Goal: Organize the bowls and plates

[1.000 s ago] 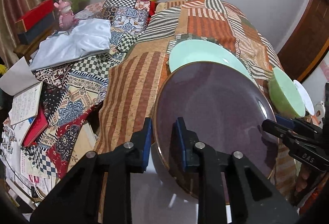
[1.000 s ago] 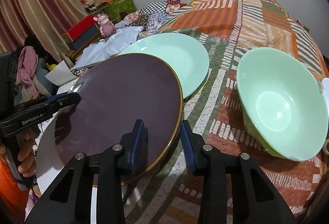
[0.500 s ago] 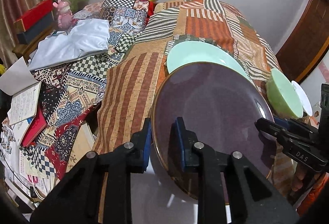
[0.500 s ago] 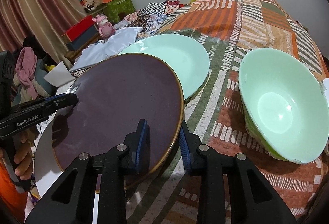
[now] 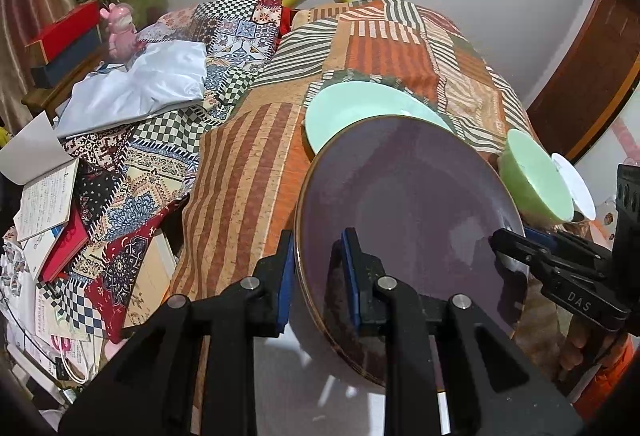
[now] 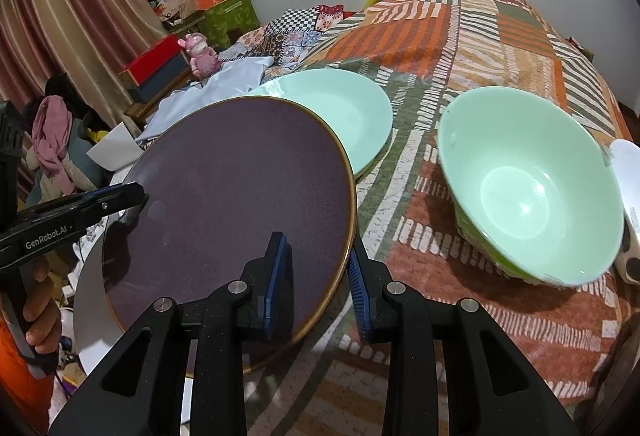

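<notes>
Now you are pinching the purple plate (image 6: pixel 228 195) with both closed grippers, left gripper (image 5: pixel 316 276) and right gripper (image 6: pixel 316 276) on opposite rims, keeping it steady.

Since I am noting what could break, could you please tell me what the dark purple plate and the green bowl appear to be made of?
Dark purple plate: likely glazed stoneware, given its speckled satin face, soft reflections and bare brown rim.
Green bowl: probably glossy glazed ceramic or milk glass, opaque with sharp bright highlights; the pictures cannot say which.
</notes>
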A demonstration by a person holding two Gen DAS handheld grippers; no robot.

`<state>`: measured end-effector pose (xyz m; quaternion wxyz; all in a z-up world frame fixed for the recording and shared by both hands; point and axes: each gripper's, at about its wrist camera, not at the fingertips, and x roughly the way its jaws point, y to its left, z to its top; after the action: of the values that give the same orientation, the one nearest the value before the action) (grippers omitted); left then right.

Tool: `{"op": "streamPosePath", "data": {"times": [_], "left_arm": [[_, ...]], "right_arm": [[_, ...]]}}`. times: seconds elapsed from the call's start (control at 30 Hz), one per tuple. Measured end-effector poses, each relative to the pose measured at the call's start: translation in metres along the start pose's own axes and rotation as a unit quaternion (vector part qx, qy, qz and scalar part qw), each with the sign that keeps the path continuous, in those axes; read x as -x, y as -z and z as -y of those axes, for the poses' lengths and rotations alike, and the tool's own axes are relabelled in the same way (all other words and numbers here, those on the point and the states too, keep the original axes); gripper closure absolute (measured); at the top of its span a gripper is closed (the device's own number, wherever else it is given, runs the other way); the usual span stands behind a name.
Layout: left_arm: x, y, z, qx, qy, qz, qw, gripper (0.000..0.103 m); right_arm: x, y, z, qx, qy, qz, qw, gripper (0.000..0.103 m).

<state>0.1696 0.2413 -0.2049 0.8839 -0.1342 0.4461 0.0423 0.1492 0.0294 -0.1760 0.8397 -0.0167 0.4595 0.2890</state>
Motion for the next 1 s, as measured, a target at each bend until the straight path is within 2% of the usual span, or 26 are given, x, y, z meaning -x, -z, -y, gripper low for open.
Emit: {"op": "streamPosePath", "data": {"times": [0.4,1.0], "left_arm": [[0.02,0.01,0.019,-0.001,0.011,0.004,0.9999,0.081],[0.059,0.037,0.068,-0.022,0.023,0.018,0.9993,0.081]], "right_arm": [[0.028,0.011,0.006,-0.004,0.005,0.015,1.0,0.076],[0.079,0.04,0.025,-0.018,0.016,0.041,0.999,0.076]]}}
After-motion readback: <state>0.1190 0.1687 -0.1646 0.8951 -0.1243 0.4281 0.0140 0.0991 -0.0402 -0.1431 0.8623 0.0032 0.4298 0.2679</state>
